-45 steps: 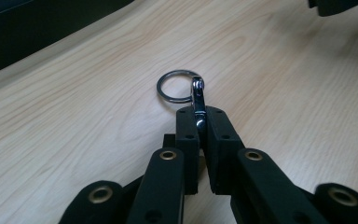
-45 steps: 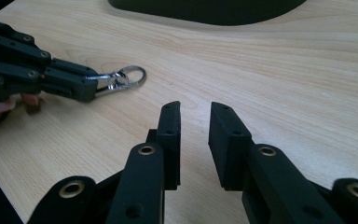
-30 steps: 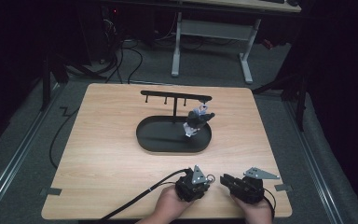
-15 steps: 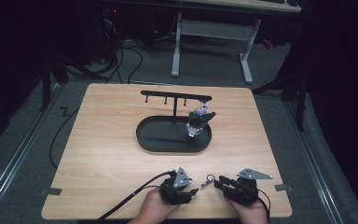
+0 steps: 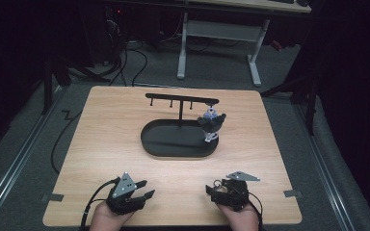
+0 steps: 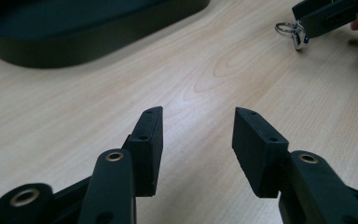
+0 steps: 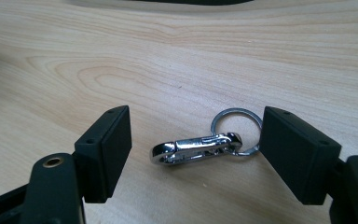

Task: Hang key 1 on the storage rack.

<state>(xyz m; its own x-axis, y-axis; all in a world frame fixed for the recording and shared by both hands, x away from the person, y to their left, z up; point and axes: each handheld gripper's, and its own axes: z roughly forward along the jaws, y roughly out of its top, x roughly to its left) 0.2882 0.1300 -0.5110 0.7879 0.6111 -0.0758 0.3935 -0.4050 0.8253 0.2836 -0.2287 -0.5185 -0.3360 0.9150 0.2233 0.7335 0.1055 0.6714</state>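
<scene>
Between the right gripper's jaws, which have just been opening, a chrome snap hook with its ring (touching one pad) lies loose on the wooden table. The left gripper has been opening too, holding nothing, near the black tray.

Two tongs: left tongs at seven o'clock, right tongs at five. One metal clip with one ring. One black tray, one hook rack, one hanging keychain at center of one counter.
</scene>
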